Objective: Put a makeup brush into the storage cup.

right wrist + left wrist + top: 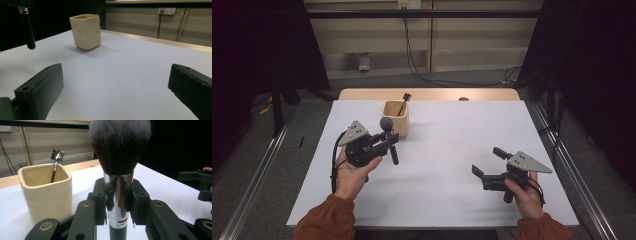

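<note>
Two claws at one table. Left claw [388,141]: jaws pinched on the metal collar of a brush [119,165], held upright, bristles above the jaws, handle hanging below them clear of the table [452,200]. Cup [395,118]: just beyond and beside this claw, standing upright, with a small comb tool [55,162] already leaning inside it. Right claw [489,161]: jaws spread wide with nothing between them, well apart from the brush and the cup, low over bare table.

Step in hand, as judged: the brush is gripped and lifted, on its way to the cup; placing is not yet done. Next move calls for carrying the brush above the cup's rim, lining the handle's tip up with the opening beside the comb tool, lowering it inside, then spreading the jaws. Right claw has no evident part here; it could steady the cup if it tips.
</note>
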Motion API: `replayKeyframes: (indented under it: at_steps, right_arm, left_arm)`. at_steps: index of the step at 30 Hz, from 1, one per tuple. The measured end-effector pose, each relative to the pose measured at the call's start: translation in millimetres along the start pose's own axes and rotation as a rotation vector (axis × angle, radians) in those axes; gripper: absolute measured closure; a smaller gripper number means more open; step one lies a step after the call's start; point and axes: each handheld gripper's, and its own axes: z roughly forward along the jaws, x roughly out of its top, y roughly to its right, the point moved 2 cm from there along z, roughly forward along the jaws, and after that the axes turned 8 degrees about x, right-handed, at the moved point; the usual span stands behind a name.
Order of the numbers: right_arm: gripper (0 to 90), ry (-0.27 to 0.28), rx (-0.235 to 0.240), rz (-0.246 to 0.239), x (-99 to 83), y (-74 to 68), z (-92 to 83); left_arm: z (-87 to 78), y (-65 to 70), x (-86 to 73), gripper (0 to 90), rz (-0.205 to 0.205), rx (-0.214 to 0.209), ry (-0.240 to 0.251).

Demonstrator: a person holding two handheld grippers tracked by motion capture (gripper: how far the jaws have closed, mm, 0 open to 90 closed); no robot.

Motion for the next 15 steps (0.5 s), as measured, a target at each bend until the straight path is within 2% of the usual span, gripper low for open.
replayKeyframes:
  at_steps: [4,7,15]
  right_arm:
    - [0.0,-0.007,-0.02,-0.006,-3.2,0.6,-8.7]
    - [0.0,0.007,-0.037,0.003,-5.3,2.3,-14.8]
    - [0.0,0.006,-0.077,0.009,-9.2,5.0,-22.0]
  left_arm:
    - [-2.0,-3.3,1.6,70.3,0.001,0.008,-0.005]
    - [-1.4,-7.9,3.0,70.3,-0.004,0.02,-0.012]
    - [-2.4,-16.3,10.9,70.3,-0.001,0.023,-0.012]
